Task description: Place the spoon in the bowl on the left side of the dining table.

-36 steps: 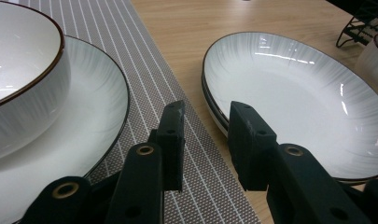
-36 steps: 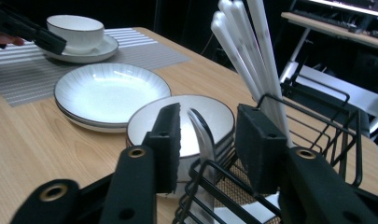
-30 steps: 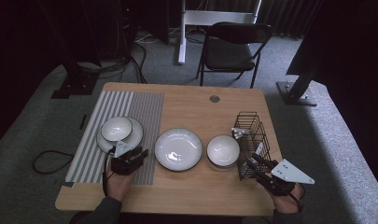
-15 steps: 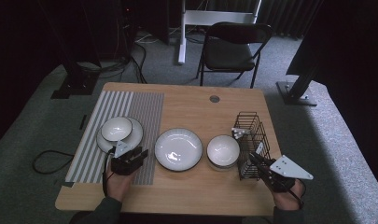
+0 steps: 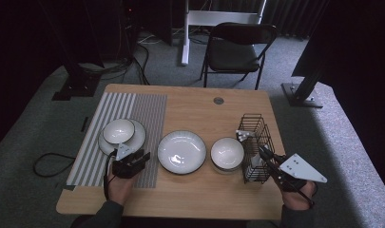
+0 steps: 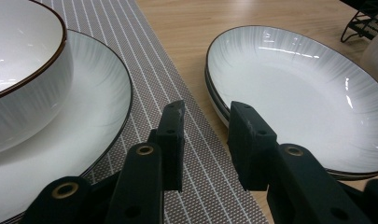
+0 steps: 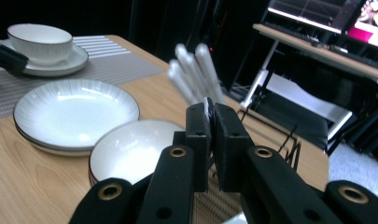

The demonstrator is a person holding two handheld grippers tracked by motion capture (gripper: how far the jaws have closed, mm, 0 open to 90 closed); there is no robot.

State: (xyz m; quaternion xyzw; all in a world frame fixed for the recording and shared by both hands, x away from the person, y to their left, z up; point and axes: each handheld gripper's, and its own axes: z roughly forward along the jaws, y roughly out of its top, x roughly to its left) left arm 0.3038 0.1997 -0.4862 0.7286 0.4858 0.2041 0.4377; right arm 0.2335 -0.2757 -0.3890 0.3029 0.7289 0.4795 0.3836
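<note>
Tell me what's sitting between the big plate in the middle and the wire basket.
A small white bowl sits between the plate and the basket, seen in the high view.

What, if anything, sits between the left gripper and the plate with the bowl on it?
Nothing visible does. The left gripper, fingers open, sits close beside the plate, with only bare striped mat between them.

No text, label or number can be read anywhere.
</note>
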